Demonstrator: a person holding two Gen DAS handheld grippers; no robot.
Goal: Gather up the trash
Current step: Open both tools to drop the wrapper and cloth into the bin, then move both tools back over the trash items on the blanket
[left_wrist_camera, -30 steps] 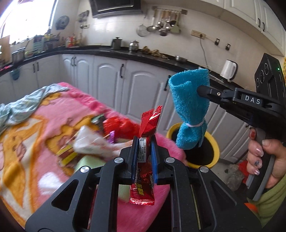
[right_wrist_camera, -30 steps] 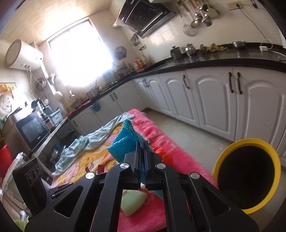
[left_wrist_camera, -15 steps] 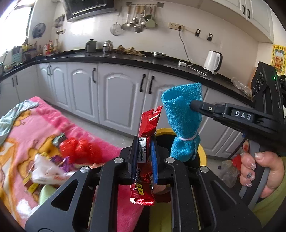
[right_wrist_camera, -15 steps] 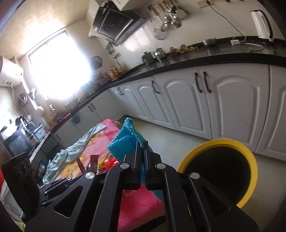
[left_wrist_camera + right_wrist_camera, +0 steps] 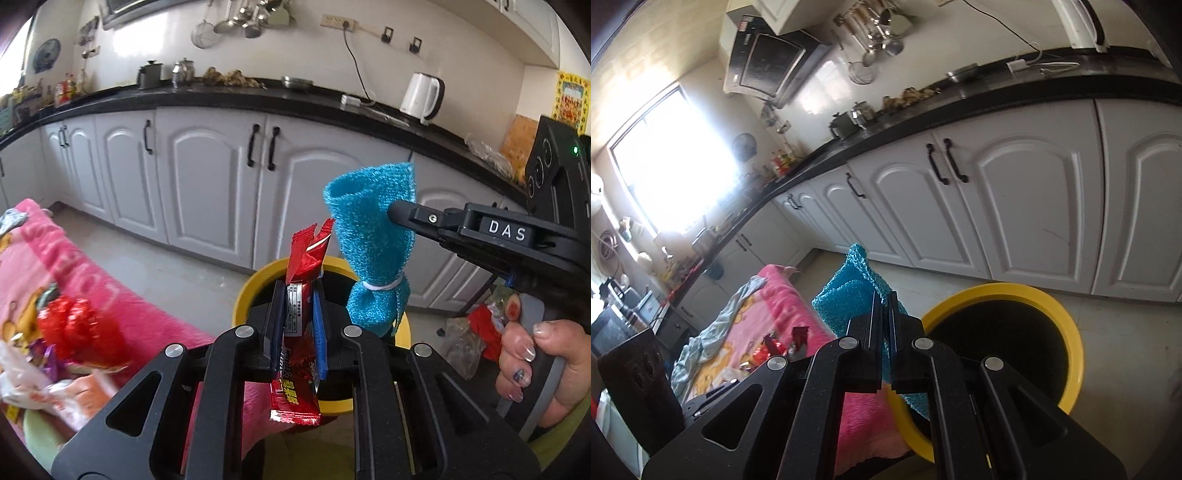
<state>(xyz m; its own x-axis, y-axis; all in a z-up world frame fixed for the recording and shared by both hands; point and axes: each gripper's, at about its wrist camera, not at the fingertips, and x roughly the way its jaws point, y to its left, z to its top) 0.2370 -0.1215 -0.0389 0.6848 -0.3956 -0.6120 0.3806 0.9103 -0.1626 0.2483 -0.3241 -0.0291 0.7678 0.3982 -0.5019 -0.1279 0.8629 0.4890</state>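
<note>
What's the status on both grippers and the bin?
Left gripper shut on red wrapper. Right gripper shut on blue cloth bundle. Both over yellow bin, mouth unobstructed. More trash on pink blanket.

White cabinets (image 5: 207, 192) under a black countertop (image 5: 229, 98) (1 white kettle (image 5: 421, 94) on top); hanging utensils (image 5: 879, 33) above.
</note>
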